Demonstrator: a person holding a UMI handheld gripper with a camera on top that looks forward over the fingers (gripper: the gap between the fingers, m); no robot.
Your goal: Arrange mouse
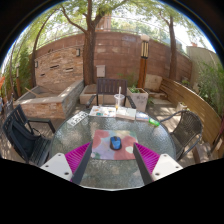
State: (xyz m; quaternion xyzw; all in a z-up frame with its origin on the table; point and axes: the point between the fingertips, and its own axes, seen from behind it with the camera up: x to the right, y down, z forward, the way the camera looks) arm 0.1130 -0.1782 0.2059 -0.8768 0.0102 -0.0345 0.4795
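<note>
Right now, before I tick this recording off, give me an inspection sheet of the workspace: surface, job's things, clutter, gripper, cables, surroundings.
Surface: round glass table outdoors, with a grey mat lying on it.
Job's things: dark mouse sitting on the mat, between the fingers and touching neither.
Clutter: a few small things at the table's far side, too small to identify.
Gripper: gripper open, its pink pads on either side of the mat.
Cables: nothing seen.
Surroundings: patio with brick wall, tree trunk, wooden planters, dark chair beside the table.
</note>
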